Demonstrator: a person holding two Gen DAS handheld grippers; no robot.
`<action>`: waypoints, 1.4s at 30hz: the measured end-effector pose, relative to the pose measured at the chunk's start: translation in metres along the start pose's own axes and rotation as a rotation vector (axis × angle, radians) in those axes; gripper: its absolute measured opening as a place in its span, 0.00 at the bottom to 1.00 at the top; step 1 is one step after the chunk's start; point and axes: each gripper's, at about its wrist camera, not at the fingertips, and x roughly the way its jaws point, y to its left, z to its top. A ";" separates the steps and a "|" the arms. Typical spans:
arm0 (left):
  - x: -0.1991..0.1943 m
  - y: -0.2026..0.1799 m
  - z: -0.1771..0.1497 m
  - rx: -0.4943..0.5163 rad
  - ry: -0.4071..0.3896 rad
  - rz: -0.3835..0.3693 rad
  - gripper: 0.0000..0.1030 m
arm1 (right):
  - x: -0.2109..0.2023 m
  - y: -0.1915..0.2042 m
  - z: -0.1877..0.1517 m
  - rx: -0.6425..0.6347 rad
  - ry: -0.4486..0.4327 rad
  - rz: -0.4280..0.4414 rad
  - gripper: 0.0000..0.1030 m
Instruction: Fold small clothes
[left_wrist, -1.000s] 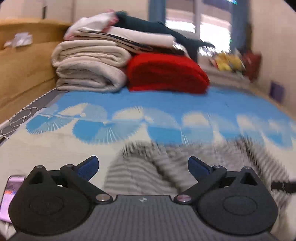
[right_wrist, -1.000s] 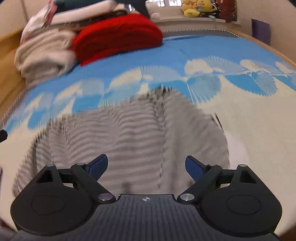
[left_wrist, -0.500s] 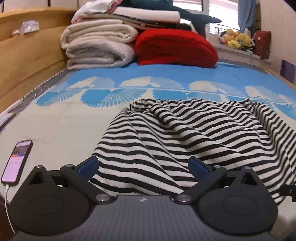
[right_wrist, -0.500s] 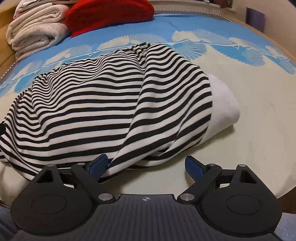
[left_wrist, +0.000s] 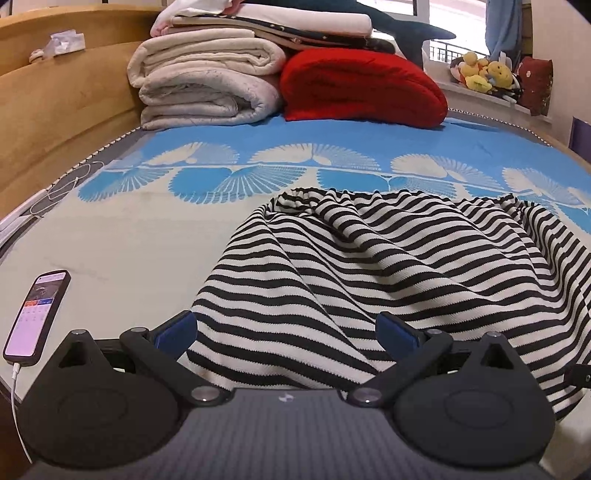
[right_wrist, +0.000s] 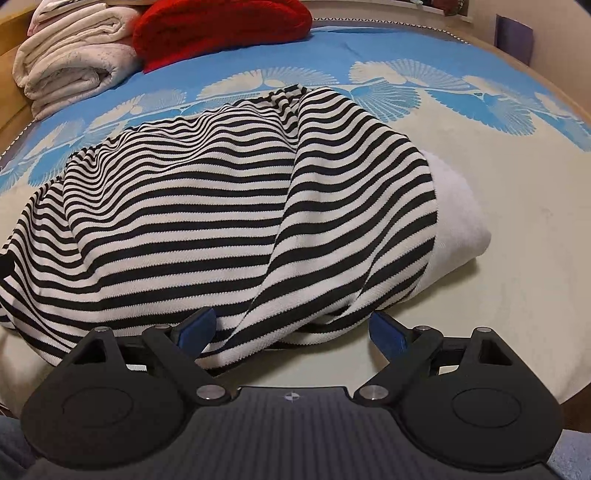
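A black-and-white striped garment (left_wrist: 388, 266) lies rumpled on the bed, also seen in the right wrist view (right_wrist: 229, 206). It drapes over a white cloth (right_wrist: 454, 218) that sticks out at its right side. My left gripper (left_wrist: 286, 332) is open, its blue pads either side of the garment's near left edge. My right gripper (right_wrist: 291, 328) is open at the garment's near right edge, the cloth lying between its fingers.
A phone (left_wrist: 35, 314) on a cable lies at the bed's near left. Folded white blankets (left_wrist: 207, 81) and a red blanket (left_wrist: 362, 88) are stacked at the far end. A wooden bed frame (left_wrist: 55, 122) runs along the left. Plush toys (left_wrist: 484, 70) sit on the windowsill.
Both grippers dropped from a higher, blurred view down to the garment's near edge a second ago. Over the last half second they barely moved.
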 end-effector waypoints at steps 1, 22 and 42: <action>0.000 0.000 0.000 0.002 0.000 0.001 1.00 | 0.000 0.001 0.000 -0.006 -0.001 -0.003 0.88; 0.003 -0.006 0.001 0.020 0.006 0.001 1.00 | 0.003 -0.001 0.002 -0.003 0.013 0.006 0.88; 0.022 0.079 0.007 -0.203 0.106 0.070 1.00 | 0.040 -0.133 0.023 0.707 0.049 0.241 0.88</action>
